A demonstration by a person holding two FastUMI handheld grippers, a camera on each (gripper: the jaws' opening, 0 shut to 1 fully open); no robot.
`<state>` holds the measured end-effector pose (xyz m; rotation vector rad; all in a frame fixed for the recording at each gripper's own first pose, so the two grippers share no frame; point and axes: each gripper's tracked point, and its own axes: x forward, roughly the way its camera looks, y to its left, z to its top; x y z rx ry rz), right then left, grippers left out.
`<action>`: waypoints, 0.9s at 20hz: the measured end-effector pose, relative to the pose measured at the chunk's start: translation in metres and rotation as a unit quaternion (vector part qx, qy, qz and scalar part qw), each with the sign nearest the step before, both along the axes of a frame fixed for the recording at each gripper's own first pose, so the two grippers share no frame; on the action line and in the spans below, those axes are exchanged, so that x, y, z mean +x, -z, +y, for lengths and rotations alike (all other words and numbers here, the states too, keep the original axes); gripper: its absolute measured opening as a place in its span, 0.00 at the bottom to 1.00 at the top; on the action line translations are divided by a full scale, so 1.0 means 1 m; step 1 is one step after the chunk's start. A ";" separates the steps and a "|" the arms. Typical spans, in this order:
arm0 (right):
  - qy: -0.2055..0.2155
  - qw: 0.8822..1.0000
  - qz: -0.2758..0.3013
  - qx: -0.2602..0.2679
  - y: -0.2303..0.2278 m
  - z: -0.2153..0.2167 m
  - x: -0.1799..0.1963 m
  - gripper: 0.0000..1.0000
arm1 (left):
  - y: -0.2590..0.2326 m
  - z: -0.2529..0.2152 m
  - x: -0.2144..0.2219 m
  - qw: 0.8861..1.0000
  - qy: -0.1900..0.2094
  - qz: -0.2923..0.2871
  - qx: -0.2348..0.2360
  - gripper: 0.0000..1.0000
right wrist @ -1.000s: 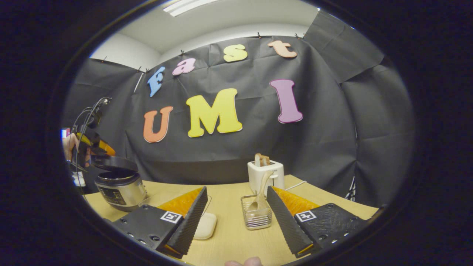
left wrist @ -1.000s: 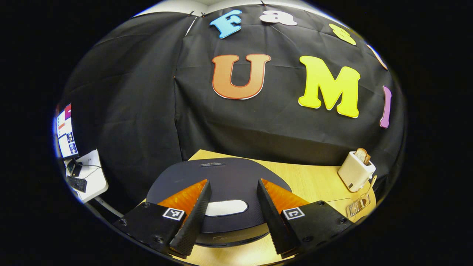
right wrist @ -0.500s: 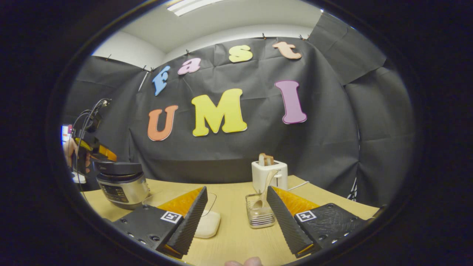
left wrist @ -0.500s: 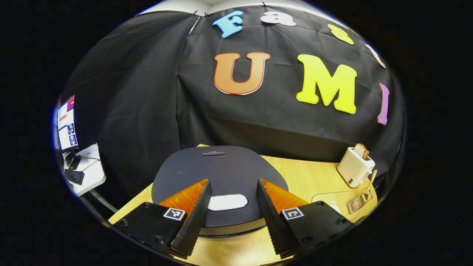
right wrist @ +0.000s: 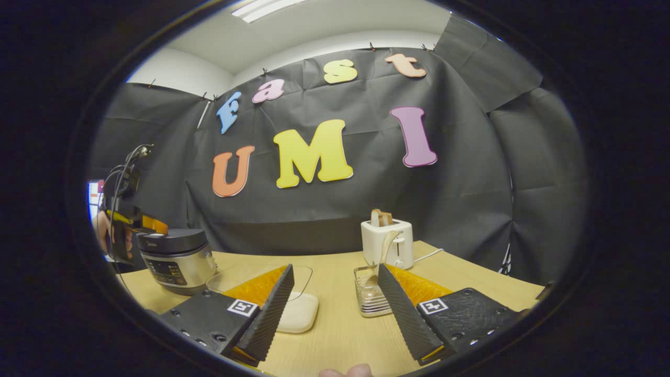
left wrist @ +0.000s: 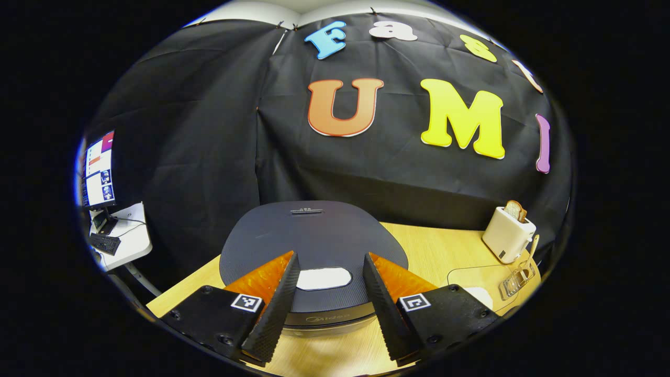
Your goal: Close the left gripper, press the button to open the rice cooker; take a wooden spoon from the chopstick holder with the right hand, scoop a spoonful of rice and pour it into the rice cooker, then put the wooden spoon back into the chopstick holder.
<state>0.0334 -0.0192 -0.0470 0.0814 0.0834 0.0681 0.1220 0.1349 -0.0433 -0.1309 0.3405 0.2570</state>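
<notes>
- Rice cooker (left wrist: 314, 251) sits at lower centre of the left gripper view, its dark lid down and seen from above, with a pale oval button (left wrist: 324, 278) near the front edge of the lid.
- Left gripper (left wrist: 327, 301) hangs just over that front edge at the bottom of the frame; its two fingers stand spread apart, released, one on either side of the button, gripping nothing.
- At the left edge of the right gripper view, the same cooker (right wrist: 177, 257) stands on the wooden table (right wrist: 340, 324), lid closed, with a hand (right wrist: 104, 233) and the other gripper behind it.
- Right gripper (right wrist: 335, 309) fills the bottom of its own view, fingers wide apart and empty, above the table.
- Between those fingers, slightly right of centre, a clear chopstick holder (right wrist: 370, 298) holds the wooden spoon (right wrist: 384, 248), which leans upward to the right, its handle crossing in front of a white toaster (right wrist: 387, 243).
- Behind the right gripper's left finger lies a white rice container (right wrist: 301, 313) with a clear lid.
- In the left gripper view, the toaster (left wrist: 509, 234) and holder (left wrist: 518, 277) sit at the right edge, and a monitor (left wrist: 98, 170) at the left.
</notes>
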 end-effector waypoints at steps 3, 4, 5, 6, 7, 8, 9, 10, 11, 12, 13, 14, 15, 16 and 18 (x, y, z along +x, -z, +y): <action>-0.008 1.000 0.007 0.010 0.006 0.008 0.002 0.95 | 0.004 0.001 0.000 0.999 0.002 -0.030 0.023 0.79; -0.012 1.000 0.011 0.011 0.008 0.012 0.002 0.95 | 0.005 0.001 0.001 0.999 -0.001 -0.032 0.021 0.79; -0.014 1.000 0.013 0.010 0.010 0.014 0.002 0.95 | 0.005 0.000 0.000 0.999 -0.004 -0.034 0.019 0.79; -0.015 1.000 0.012 0.006 0.010 0.014 0.002 0.95 | 0.003 0.000 0.000 0.999 -0.004 -0.041 0.028 0.80; -0.014 1.000 0.010 0.002 0.010 0.013 0.003 0.96 | 0.001 0.001 0.000 0.998 -0.005 -0.045 0.037 0.79; -0.012 1.000 0.010 -0.002 0.010 0.012 0.004 0.92 | 0.000 0.002 0.002 0.998 -0.008 -0.046 0.040 0.79; -0.010 1.000 0.009 -0.002 0.010 0.010 0.004 0.96 | 0.000 0.002 0.002 0.998 -0.010 -0.042 0.037 0.78; -0.007 1.000 0.008 -0.002 0.009 0.008 0.006 0.92 | 0.000 0.001 0.002 0.999 -0.011 -0.040 0.036 0.78; -0.003 1.000 0.007 -0.001 0.008 0.006 0.007 0.92 | 0.000 0.001 0.002 0.999 -0.008 -0.037 0.038 0.78; 0.000 1.000 0.004 -0.001 0.006 0.004 0.007 0.95 | -0.001 -0.001 0.002 0.999 -0.002 -0.036 0.039 0.78; 0.002 1.000 0.001 -0.002 0.004 0.004 0.009 0.95 | -0.003 -0.005 0.004 0.999 0.009 -0.037 0.038 0.78; 0.002 1.000 -0.002 -0.002 0.002 0.005 0.008 0.92 | -0.004 -0.007 0.003 0.999 0.014 -0.036 0.038 0.83; 0.002 1.000 -0.006 -0.002 -0.001 0.006 0.007 0.95 | -0.007 -0.004 0.001 0.999 0.006 -0.035 0.041 0.98; 0.002 1.000 -0.010 -0.004 -0.004 0.007 0.006 0.92 | -0.014 0.000 0.002 0.998 -0.001 -0.046 0.047 1.00; 0.003 1.000 -0.017 -0.009 -0.009 0.007 0.006 0.95 | -0.032 -0.001 0.000 0.996 -0.002 -0.068 0.058 1.00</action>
